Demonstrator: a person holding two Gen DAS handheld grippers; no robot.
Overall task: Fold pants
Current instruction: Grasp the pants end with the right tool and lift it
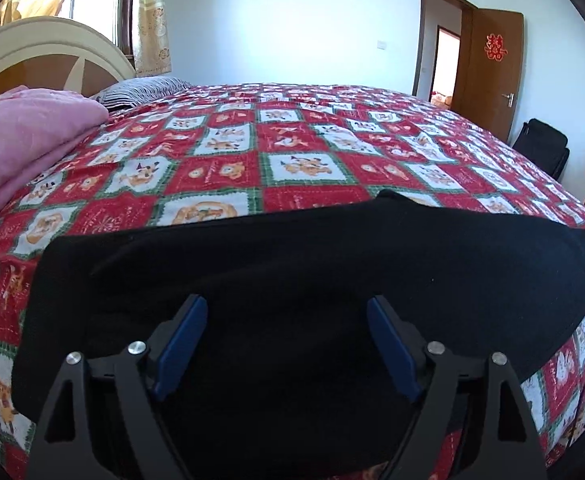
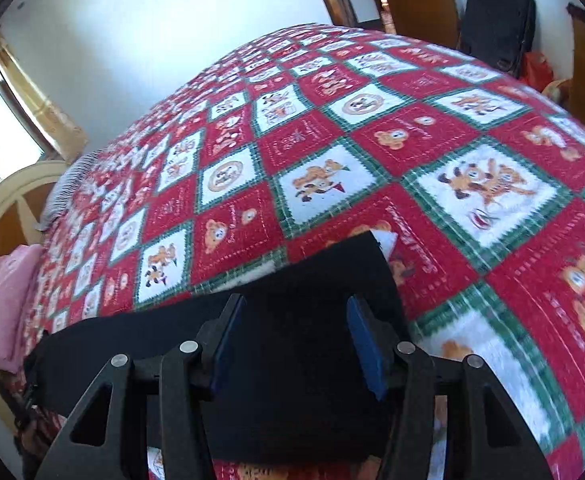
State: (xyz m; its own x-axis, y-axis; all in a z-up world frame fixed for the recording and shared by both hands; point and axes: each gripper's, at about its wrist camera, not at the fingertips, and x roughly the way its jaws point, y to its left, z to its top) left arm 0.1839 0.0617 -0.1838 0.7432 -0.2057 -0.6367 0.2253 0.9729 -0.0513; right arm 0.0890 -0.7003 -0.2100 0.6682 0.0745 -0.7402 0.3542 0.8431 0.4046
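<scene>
1. The black pants (image 1: 292,280) lie flat on the near edge of the bed (image 1: 300,148).
2. The left gripper (image 1: 287,312) fingers are spread above them.
3. The right gripper (image 2: 295,310) fingers stand apart, pinching nothing.

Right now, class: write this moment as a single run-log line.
task: fold pants | pants: black, lying on bedspread | left gripper: open above pants | right gripper: open above pants | hold: none

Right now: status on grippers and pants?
Left gripper open, right gripper open, both empty. Black pants flat on bedspread. Nothing in the way.
</scene>
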